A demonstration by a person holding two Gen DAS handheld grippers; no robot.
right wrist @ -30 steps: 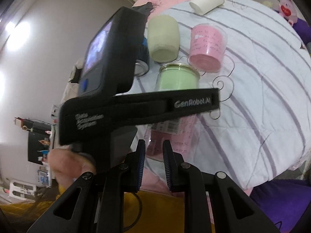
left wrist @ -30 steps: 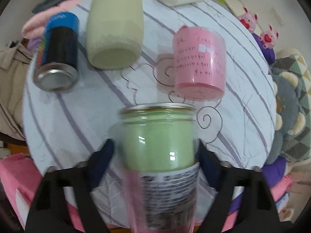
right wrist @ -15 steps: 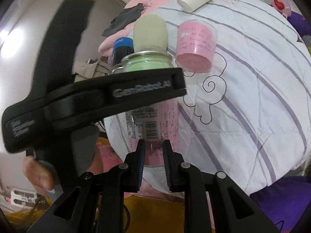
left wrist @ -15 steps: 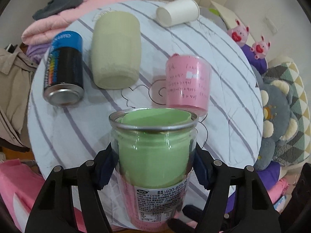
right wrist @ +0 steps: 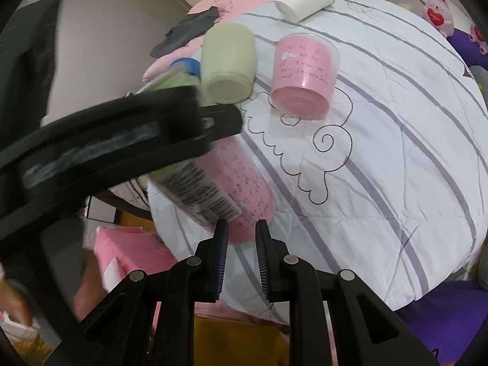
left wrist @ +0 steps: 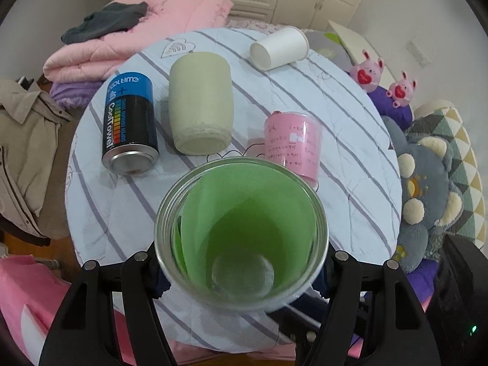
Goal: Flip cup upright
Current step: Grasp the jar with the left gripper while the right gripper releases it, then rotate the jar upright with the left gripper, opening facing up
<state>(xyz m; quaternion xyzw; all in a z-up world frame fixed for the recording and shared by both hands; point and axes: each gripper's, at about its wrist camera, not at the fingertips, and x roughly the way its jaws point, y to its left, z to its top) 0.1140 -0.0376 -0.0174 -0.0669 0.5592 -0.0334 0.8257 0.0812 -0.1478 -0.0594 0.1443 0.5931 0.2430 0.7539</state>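
Note:
My left gripper [left wrist: 242,262] is shut on a clear glass cup [left wrist: 241,228] lined with green and pink paper. Its open mouth faces the left wrist camera and I look down to its base. In the right wrist view the same cup [right wrist: 213,189] hangs tilted over the table's near-left edge, held by the blurred black left gripper [right wrist: 122,146]. My right gripper [right wrist: 241,250] is just below the cup's pink lower end, jaws narrowly apart and holding nothing.
On the round table with a striped white cloth [left wrist: 350,164] lie a blue and black can [left wrist: 129,125], a beige cup [left wrist: 199,103], a pink cup [left wrist: 294,146] and a white paper cup [left wrist: 279,48]. Plush toys [left wrist: 427,201] sit to the right, folded blankets [left wrist: 137,30] behind.
The left gripper has turned the glass cup so that its mouth now faces the camera instead of showing its side. The right gripper stays beneath it, unchanged.

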